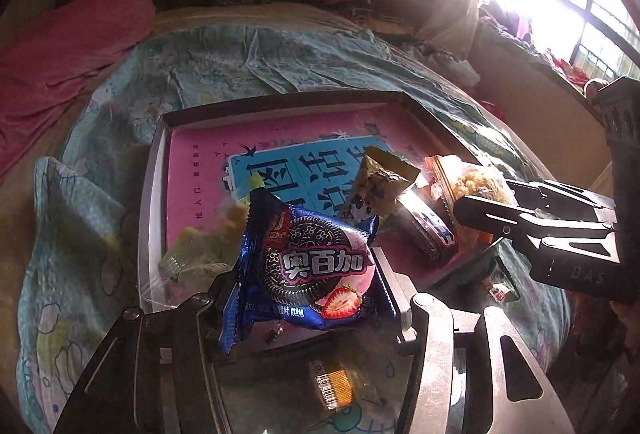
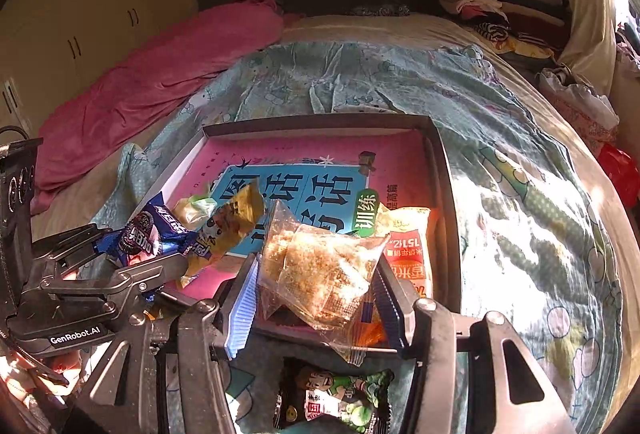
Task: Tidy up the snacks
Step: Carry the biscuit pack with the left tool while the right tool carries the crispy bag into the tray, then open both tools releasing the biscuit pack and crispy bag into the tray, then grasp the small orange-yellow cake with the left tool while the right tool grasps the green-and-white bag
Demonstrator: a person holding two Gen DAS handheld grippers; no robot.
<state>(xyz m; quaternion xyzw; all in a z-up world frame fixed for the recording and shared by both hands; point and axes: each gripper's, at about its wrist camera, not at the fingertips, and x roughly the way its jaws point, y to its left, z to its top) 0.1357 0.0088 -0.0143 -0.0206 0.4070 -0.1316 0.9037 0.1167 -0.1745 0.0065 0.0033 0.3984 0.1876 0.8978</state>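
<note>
My left gripper [image 1: 308, 284] is shut on a blue cookie packet [image 1: 312, 262] with a strawberry picture and holds it over the near edge of a shallow dark box [image 1: 280, 102]. My right gripper [image 2: 316, 276] is shut on a clear packet of golden crispy snack [image 2: 320, 266], also above the box's [image 2: 320, 124] near edge. Each view shows the other gripper: the right one [image 1: 472, 210] from the side at right, the left one [image 2: 140, 248] with the cookie packet [image 2: 148, 230] at left. A pink and blue book [image 2: 304, 194] covers the box floor.
In the box lie a yellow packet [image 2: 228, 230], a pale green packet [image 2: 196, 206], an orange rice-cracker packet [image 2: 408, 246] and a dark wrapped bar [image 1: 424, 230]. A dark pea packet [image 2: 332, 398] lies on the teal bedsheet [image 2: 500, 154] below my right gripper. A pink blanket [image 2: 160, 74] is far left.
</note>
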